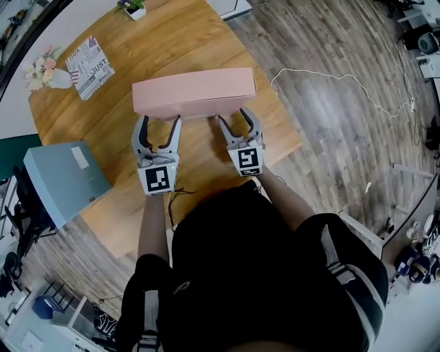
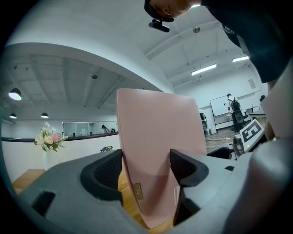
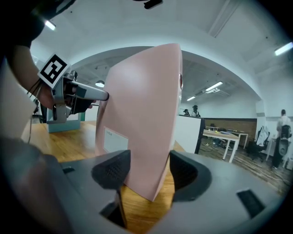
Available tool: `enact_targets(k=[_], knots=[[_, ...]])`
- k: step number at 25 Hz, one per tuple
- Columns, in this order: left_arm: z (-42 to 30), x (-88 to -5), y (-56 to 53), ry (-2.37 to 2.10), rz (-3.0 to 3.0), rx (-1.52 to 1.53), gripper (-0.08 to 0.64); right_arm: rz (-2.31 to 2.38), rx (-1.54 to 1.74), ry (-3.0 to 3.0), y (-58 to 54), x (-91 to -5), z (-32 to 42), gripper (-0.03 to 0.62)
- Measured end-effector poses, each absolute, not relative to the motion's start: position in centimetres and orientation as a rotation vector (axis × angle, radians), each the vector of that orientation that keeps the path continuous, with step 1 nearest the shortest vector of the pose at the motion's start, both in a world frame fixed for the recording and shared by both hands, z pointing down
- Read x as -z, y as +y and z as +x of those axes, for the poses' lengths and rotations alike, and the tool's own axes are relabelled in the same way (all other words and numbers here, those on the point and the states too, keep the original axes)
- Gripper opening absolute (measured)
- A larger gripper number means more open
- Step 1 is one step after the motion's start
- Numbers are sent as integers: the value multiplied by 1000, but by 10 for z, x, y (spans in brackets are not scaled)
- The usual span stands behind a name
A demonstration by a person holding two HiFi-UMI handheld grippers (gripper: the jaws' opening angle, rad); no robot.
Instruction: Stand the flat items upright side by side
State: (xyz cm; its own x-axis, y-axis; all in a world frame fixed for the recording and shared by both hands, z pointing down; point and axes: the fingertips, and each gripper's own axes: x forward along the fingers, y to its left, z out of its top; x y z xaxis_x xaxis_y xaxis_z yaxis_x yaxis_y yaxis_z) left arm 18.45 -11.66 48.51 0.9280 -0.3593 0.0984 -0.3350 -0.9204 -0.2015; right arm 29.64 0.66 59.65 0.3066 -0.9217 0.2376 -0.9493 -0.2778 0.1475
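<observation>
A flat pink box (image 1: 194,89) stands on its long edge across the wooden table (image 1: 172,41). My left gripper (image 1: 159,122) is low at the box's near face by its left end, and my right gripper (image 1: 235,117) is by its right end. Both have their jaws spread wide, side to side along the box. In the left gripper view the pink box (image 2: 160,132) rises just beyond the left gripper (image 2: 146,167). In the right gripper view the box (image 3: 142,105) leans a little in front of the right gripper (image 3: 150,167), its right edge in the gap. Neither pair of pads pinches it.
A flat blue box (image 1: 62,179) lies at the table's left edge. A patterned flat item (image 1: 91,65) and a vase of flowers (image 1: 42,69) are at the far left, a small plant (image 1: 132,7) at the far edge. A white cable (image 1: 330,75) crosses the floor.
</observation>
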Motion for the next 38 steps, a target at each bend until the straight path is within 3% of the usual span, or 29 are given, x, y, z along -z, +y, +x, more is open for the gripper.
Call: enact_targets(k=[10, 19, 22, 27, 29, 31, 34, 38], knots=[[173, -490, -112, 498, -2932, 150, 313, 2308, -222, -1710, 8, -598, 296, 266], [159, -501, -104, 398, -2996, 242, 313, 2057, -256, -1886, 37, -571, 302, 316], [142, -518, -90, 375, -3076, 361, 310, 1946, -238, -1946, 45, -548, 309, 344], [103, -538, -79, 499, -3183, 497, 230, 1856, -252, -2098, 25, -519, 328, 377], [84, -540, -80, 668, -3220, 491, 232, 1813, -299, -2187, 11, -518, 333, 443], [71, -537, -80, 829, -3237, 471, 233, 1728, -306, -2261, -3, -516, 333, 465], [60, -536, -78, 986, -3207, 474, 233, 1602, -230, -2339, -20, -508, 324, 453], [50, -542, -70, 1145, -3183, 493, 236, 1536, -172, -2405, -26, -500, 319, 355]])
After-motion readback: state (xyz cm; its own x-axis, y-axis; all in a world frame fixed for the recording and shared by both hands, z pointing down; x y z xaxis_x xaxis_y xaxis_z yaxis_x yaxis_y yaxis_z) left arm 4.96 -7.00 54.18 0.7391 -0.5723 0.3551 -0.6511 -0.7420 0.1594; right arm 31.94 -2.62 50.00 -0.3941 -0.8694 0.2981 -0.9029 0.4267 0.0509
